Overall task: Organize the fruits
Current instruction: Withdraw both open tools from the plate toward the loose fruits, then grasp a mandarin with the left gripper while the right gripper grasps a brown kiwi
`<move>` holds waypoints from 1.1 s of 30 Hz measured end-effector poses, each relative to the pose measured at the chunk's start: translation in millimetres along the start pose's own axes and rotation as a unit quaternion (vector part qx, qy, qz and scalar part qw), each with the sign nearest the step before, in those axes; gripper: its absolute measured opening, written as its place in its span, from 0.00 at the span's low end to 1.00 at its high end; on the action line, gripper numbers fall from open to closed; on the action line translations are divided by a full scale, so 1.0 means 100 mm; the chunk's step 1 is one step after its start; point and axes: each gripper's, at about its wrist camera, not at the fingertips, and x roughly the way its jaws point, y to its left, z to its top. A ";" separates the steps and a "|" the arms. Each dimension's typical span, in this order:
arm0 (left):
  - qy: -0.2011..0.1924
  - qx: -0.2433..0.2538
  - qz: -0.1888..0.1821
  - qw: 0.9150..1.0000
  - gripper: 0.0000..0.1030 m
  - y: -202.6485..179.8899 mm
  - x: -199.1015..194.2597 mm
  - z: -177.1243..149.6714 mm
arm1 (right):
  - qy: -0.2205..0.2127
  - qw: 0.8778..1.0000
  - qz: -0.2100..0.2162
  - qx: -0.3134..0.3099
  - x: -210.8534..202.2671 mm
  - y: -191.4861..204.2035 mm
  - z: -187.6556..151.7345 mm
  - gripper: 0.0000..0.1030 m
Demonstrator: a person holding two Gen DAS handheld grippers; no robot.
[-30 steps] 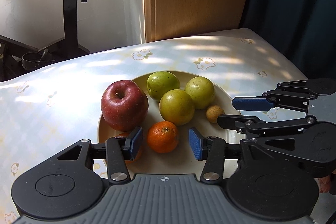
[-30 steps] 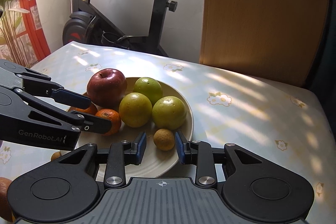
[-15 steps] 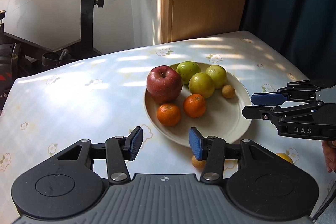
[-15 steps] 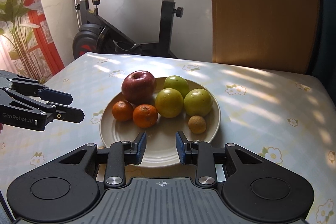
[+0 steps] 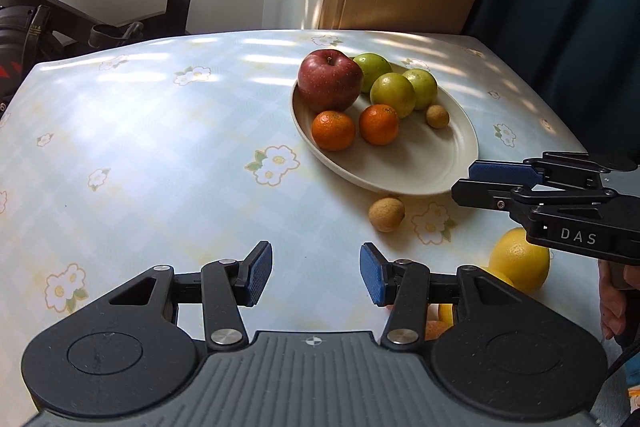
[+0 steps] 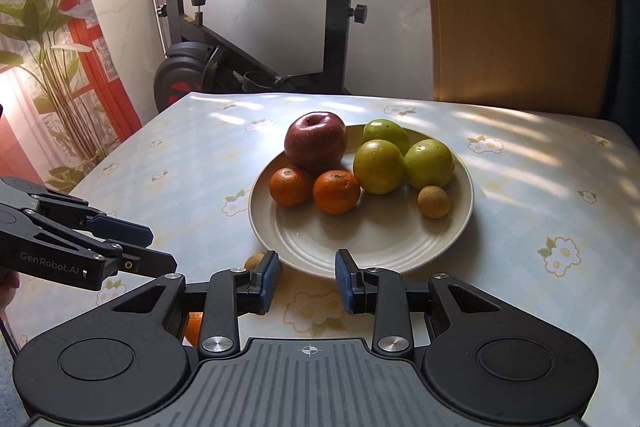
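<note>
- Plate (image 6: pixel 460 227) sits on the table (image 5: pixel 160 147), floral cloth, sunlit.
- On the plate: 1 red apple (image 6: pixel 315 143), 3 green fruits (image 6: pixel 378 166) bunched beside it, 2 mandarins (image 6: pixel 336 191) in front of the apple, 1 small brown fruit (image 6: pixel 433 201) apart from the rest.
- Off the plate: another small brown fruit on the cloth (image 5: pixel 386 213), just beside the near rim; yellow citrus (image 5: pixel 519 260) near the table edge, partly behind the right hand-held gripper.
- Left hand-held gripper (image 5: pixel 316 274): jaws part-open, nothing between them, over bare cloth, clear of the plate.
- Right hand-held gripper (image 6: pixel 307 281): jaws narrow, a gap visible, empty, tips at the plate's near rim.
- Exercise bike (image 6: pixel 256 39) behind the table.
</note>
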 end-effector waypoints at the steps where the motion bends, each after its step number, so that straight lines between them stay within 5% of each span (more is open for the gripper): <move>1: 0.003 -0.001 -0.006 1.000 0.49 -0.01 0.00 -0.02 | 0.001 1.000 -0.003 0.001 -0.01 0.00 -0.03 0.28; 10: 0.045 -0.035 -0.065 0.996 0.50 -0.11 0.19 -0.07 | 0.005 1.000 -0.010 0.025 -0.04 -0.05 -0.13 0.29; 28: 0.082 -0.088 -0.109 0.987 0.49 -0.13 0.39 -0.07 | 0.000 0.998 -0.013 0.053 -0.12 -0.17 -0.10 0.29; 30: 0.071 -0.085 -0.112 0.988 0.35 -0.16 0.38 -0.08 | 0.001 0.998 -0.012 0.056 -0.12 -0.17 -0.09 0.29; 33: 0.063 -0.088 -0.105 0.989 0.33 -0.17 0.35 -0.09 | 0.006 0.998 -0.004 0.066 -0.11 -0.16 -0.07 0.29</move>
